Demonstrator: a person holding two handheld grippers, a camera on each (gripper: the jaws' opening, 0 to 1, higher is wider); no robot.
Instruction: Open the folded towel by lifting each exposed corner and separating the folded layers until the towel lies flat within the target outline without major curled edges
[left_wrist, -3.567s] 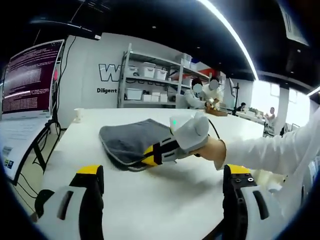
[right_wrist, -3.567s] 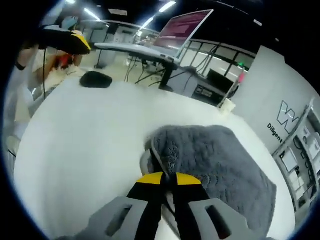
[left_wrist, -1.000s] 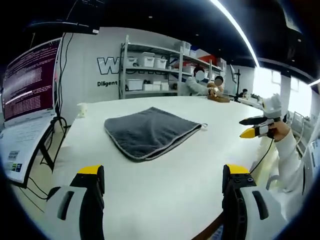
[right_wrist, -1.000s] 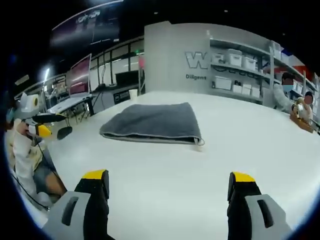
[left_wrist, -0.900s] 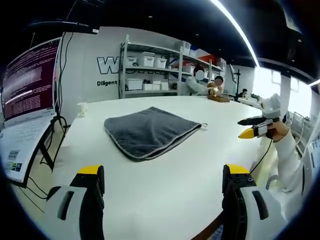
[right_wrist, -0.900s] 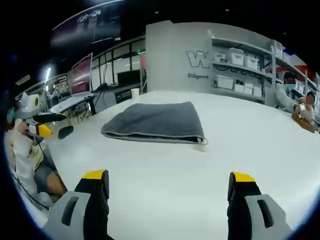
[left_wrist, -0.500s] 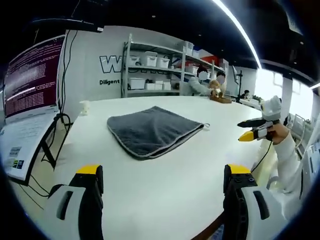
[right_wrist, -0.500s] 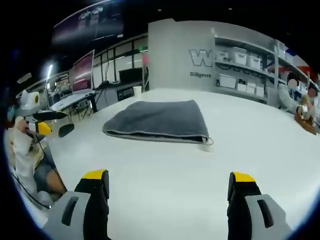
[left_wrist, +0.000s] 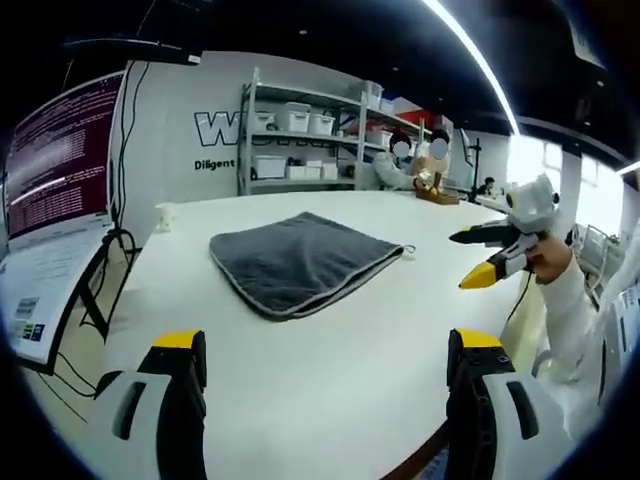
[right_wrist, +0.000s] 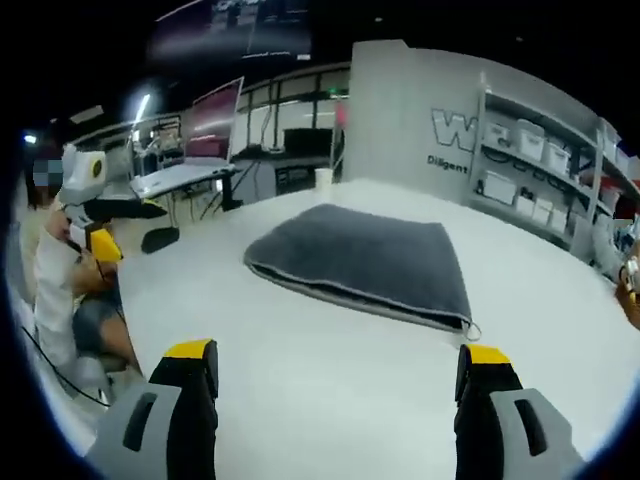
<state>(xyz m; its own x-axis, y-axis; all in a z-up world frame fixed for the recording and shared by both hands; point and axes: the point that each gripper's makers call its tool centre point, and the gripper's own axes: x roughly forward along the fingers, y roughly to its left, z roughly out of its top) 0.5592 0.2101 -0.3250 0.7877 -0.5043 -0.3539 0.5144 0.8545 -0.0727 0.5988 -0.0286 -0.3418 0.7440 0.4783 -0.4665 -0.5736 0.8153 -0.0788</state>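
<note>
Towel (left_wrist: 298, 262), grey and folded, lies on your white table (left_wrist: 330, 360), at 12 o'clock from both cameras. Your left gripper (left_wrist: 325, 345) holds its jaws spread wide with nothing between them; your right gripper (right_wrist: 340, 360) does too, hovering at 3 o'clock in the left gripper view.

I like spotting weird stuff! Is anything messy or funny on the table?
Nothing stands out. The gray towel lies neatly on the white table, still folded, with a small loop sticking out at one corner.
</note>
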